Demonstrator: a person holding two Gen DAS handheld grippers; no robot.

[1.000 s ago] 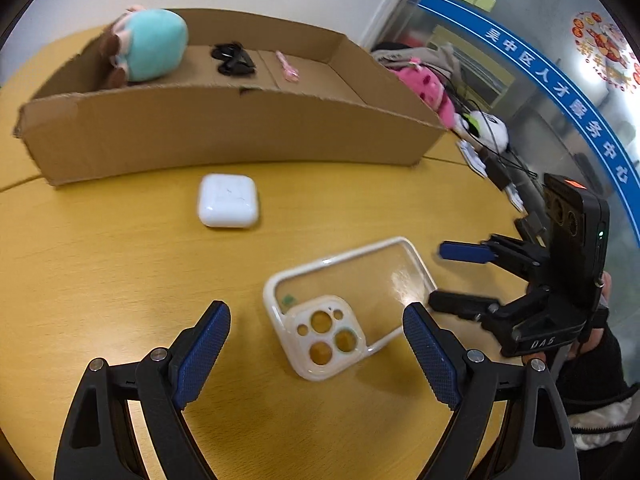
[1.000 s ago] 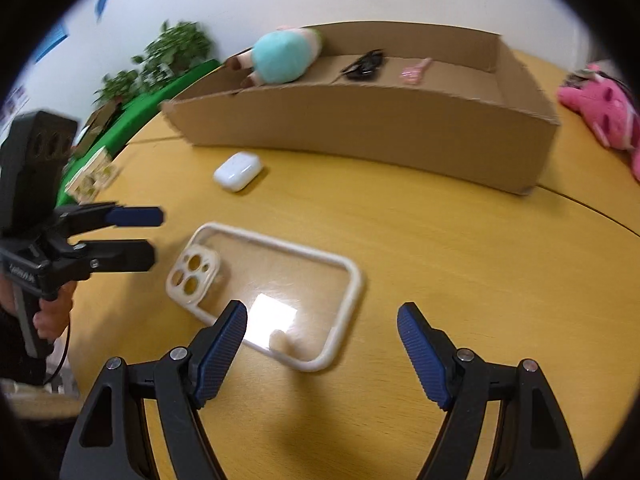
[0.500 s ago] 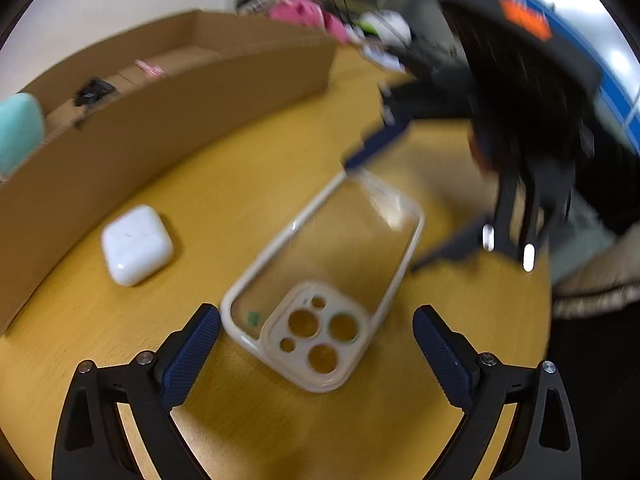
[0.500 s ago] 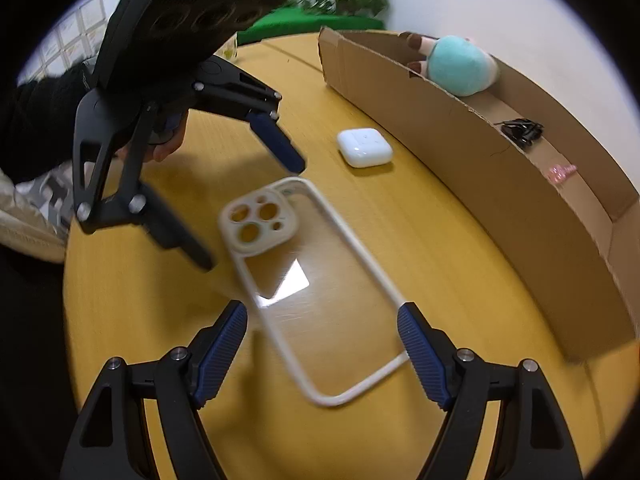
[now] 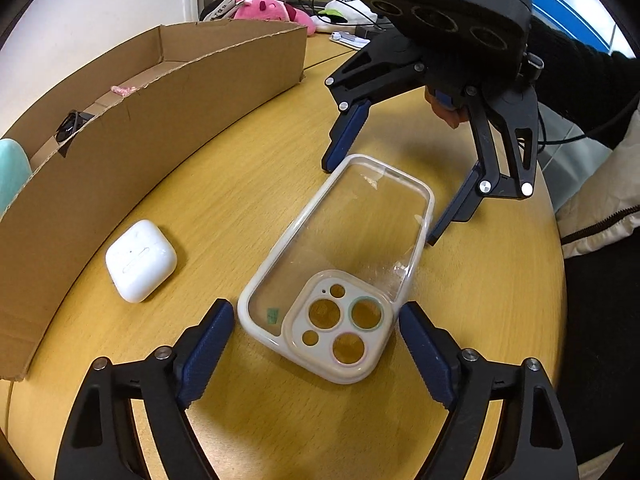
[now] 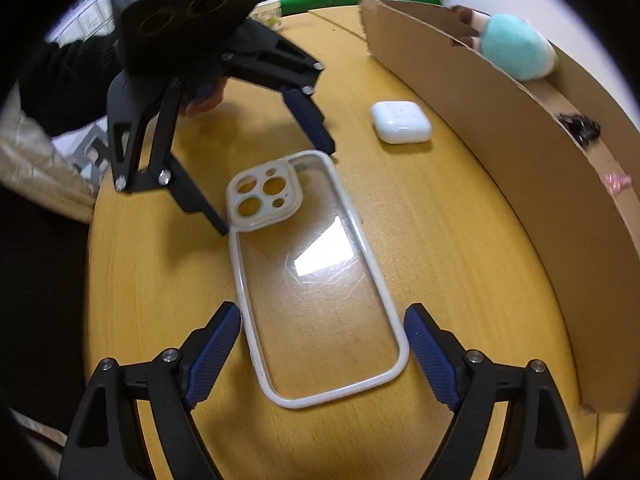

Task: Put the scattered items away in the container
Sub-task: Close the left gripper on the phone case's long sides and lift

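Tools straddle the two short ends of the phone case [image 5: 340, 264], one at each end. The left tool [image 5: 316, 322] stands wide around the camera-cutout end, its blue pads just beside the case's sides but not pressing; its jaws have just been closing a little, with that end of the case between them. The right tool [image 6: 322, 324] is likewise wide around the plain end, its jaws having just opened further, the rim between the pads with a small gap on each side.

The case lies flat on the tabletop [image 5: 248, 184], clear back down, near the white earbud case [image 5: 140, 260] and in front of the cardboard box [image 5: 132, 152], which already holds a teal plush toy [image 6: 516, 46], a black clip [image 6: 580, 126] and a small pink item [image 5: 124, 89].

The step in hand looks like a two-handed pinch of the case. To do it well, I would close both tools evenly on the side rims, low against the tabletop so the pads catch the thin rim rather than slide over it, then lift level. The flexible frame may bow or pop out if one side squeezes harder.
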